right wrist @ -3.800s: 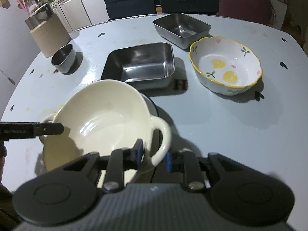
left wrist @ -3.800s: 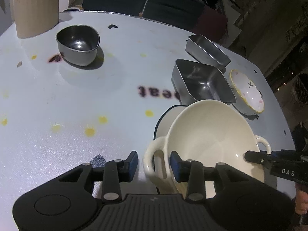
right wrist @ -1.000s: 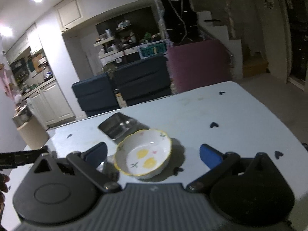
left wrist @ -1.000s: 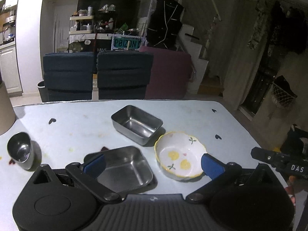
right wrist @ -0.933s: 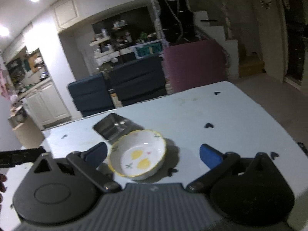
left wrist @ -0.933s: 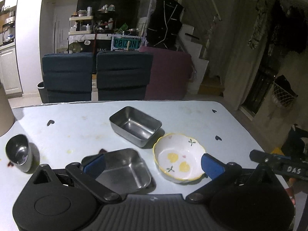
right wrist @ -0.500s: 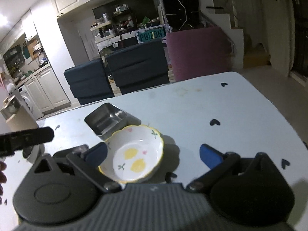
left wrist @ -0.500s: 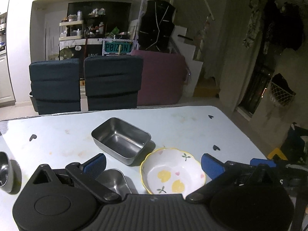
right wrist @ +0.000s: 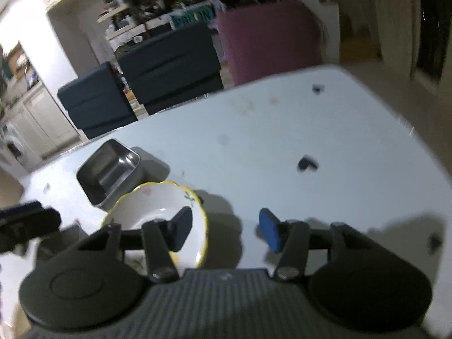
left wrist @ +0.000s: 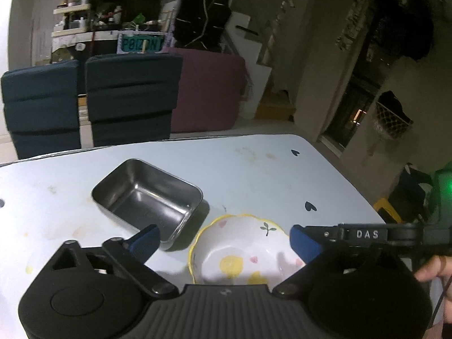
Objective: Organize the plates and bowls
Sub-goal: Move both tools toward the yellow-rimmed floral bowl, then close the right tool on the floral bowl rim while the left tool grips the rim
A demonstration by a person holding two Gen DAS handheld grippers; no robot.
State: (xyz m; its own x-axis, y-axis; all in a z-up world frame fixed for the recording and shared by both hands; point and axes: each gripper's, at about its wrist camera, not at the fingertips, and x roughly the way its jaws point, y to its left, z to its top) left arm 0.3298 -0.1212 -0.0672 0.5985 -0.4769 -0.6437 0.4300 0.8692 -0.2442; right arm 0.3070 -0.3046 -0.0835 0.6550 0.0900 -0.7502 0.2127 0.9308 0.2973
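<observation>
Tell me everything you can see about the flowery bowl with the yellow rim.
The flowery bowl is white, glossy, ceramic-looking, with a wavy yellow rim and painted yellow blobs, pink hearts and green sprigs inside. It sits upright and empty on the pale blue table, close beside the steel tray; whether they touch is unclear. The right claw straddles its rim, one finger over the inside, not gripping.
</observation>
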